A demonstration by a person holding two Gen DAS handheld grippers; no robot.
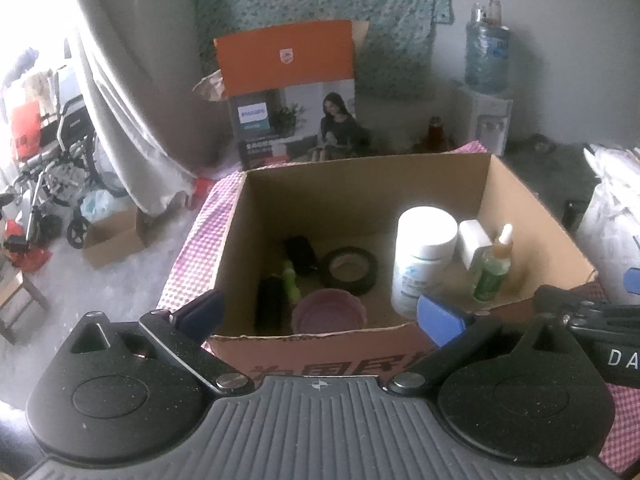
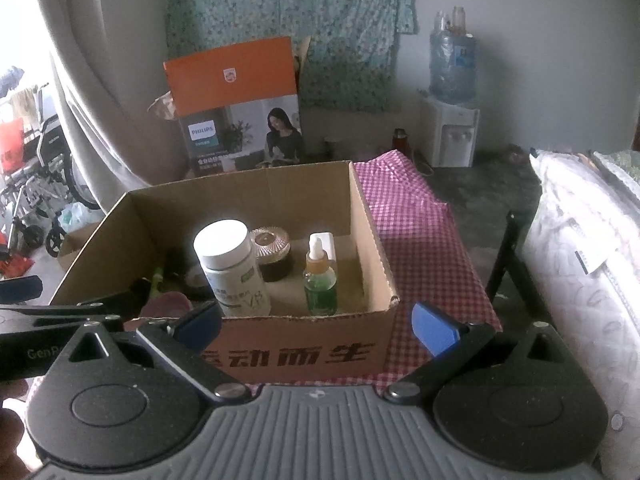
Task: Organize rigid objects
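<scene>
Two ribbed tongs (image 1: 322, 316) (image 2: 316, 326) spread w/ nothing, facing cardboard box (image 2: 372, 240) w/ smooth white bottle (image 2: 230, 264).

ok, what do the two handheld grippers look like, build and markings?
Both match: left gripper and right gripper have a grey ribbed body, two round black housings, silver pivot screws and black linkage arms ending in blue-padded fingers. Seen from the side they carry partial white lettering, "DA" and "Gen". No cables or sleeves visible.

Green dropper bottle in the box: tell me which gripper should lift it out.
Right. The dropper bottle stands at the box's right end, nearly centred ahead of the right gripper, whose jaws are open and empty. From the left gripper it sits off to the right, behind the white bottle.
</scene>
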